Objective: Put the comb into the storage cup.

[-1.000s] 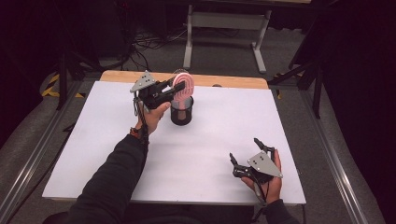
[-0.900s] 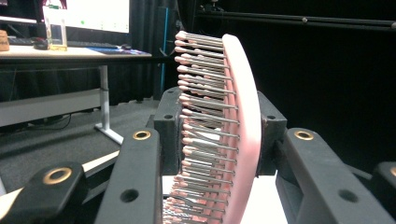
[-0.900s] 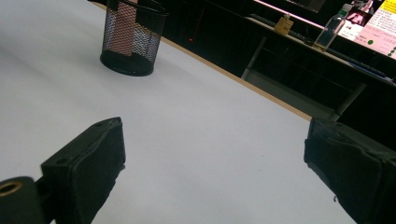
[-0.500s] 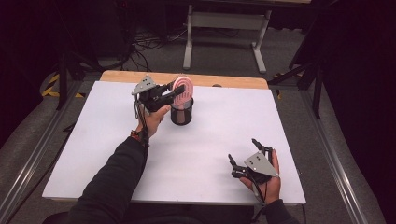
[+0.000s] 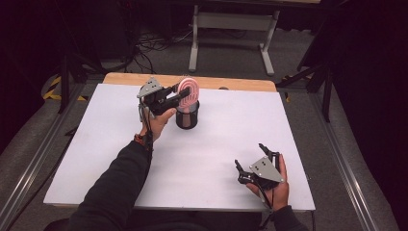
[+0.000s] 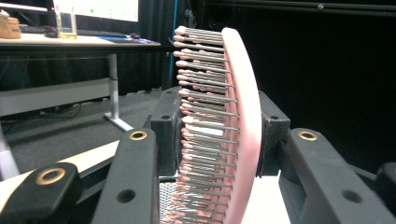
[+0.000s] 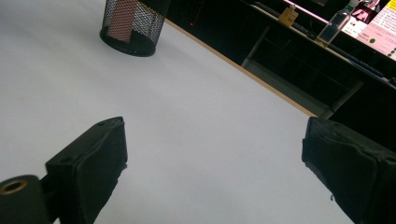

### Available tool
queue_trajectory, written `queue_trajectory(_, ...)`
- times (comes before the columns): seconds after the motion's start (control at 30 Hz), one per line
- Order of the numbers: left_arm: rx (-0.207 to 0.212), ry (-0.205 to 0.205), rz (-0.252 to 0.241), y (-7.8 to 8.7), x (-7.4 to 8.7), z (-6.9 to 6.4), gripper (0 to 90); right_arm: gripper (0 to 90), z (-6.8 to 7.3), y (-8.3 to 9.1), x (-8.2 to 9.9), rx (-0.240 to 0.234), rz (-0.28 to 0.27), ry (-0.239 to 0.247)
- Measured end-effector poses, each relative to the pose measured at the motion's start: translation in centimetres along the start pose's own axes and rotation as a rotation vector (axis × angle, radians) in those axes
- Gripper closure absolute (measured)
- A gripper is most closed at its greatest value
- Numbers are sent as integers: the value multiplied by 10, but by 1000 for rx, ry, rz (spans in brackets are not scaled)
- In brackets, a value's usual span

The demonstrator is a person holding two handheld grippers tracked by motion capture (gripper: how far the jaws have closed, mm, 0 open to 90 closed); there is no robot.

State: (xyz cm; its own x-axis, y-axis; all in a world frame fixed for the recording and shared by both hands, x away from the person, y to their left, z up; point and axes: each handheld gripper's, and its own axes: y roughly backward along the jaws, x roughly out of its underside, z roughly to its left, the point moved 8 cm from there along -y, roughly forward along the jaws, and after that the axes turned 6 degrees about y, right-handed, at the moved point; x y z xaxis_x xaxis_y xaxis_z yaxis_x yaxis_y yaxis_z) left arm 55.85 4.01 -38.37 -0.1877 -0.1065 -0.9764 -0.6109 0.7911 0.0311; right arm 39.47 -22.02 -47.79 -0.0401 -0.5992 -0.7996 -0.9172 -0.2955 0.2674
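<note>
A pink hairbrush (image 5: pixel 188 91) stands upright with its handle down in a black mesh cup (image 5: pixel 187 115) at the back of the table. My left gripper (image 5: pixel 180 96) comes in from the left and is shut on the brush head. In the left gripper view one pad meets the bristles and the other the pink back of the hairbrush (image 6: pixel 243 116); the jaws have just been easing open a little, the brush still between them. My right gripper (image 5: pixel 249 155) rests open at the front right, with nothing between its fingers. The right gripper view shows the mesh cup (image 7: pixel 133 25) far off.
A white sheet (image 5: pixel 216 144) covers the table, with a wooden strip (image 5: pixel 231 83) bare along the back edge. Behind the table stand a grey desk frame (image 5: pixel 231 24) and cables on the floor. Dark curtains flank both sides.
</note>
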Motion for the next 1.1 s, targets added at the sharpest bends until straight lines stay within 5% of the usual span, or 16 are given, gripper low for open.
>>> queue_trajectory(0.53,-129,-26,29,-2,-8,32,543,95,7,-2,2,-18,34,69)
queue_trajectory(1.1,-145,34,62,0,2,47,518,95,10,-2,1,-17,37,93)
